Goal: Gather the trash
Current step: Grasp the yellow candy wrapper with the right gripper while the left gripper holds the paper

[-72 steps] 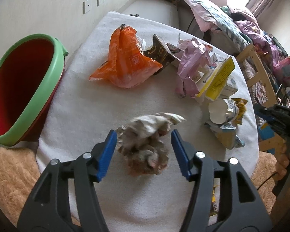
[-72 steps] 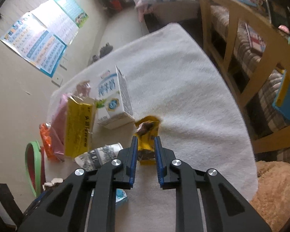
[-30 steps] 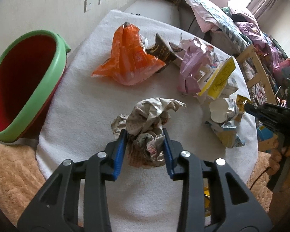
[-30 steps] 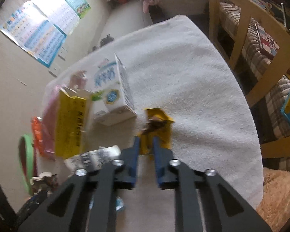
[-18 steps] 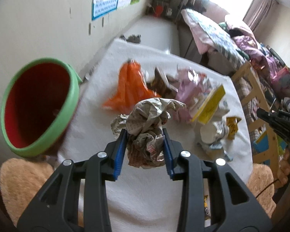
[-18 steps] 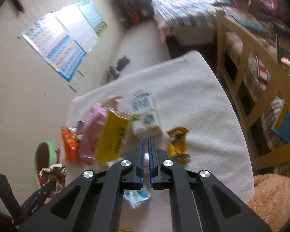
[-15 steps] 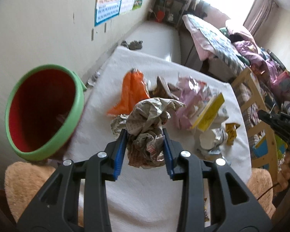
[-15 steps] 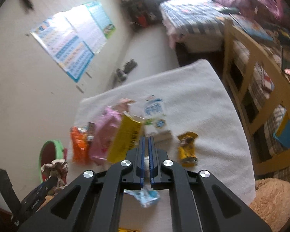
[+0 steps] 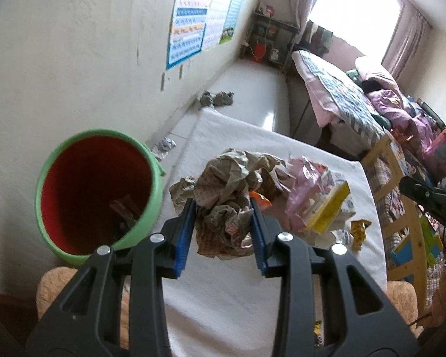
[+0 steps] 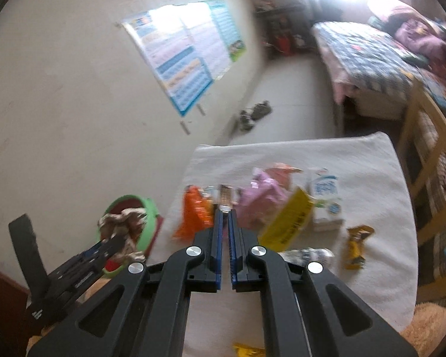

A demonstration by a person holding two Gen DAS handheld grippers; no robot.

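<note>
Holding the crumpled paper wad (image 9: 226, 199) clamped in my left gripper (image 9: 223, 223), now raised off the table (image 9: 223, 297) beside the red bin (image 9: 95, 190); right gripper (image 10: 225, 238) closed empty, its yellow wrapper (image 10: 356, 245) dropped back on the cloth and uncollected

No legible text anywhere. Wall poster (image 9: 190, 34) has rows of print, too small/blurred to read. Milk carton (image 10: 325, 199) has a blue logo & print, unreadable. Yellow box (image 10: 288, 223) shows dark lettering along its side, too blurred. Crumpled paper (image 9: 226, 196) has fine print, illegible.
</note>
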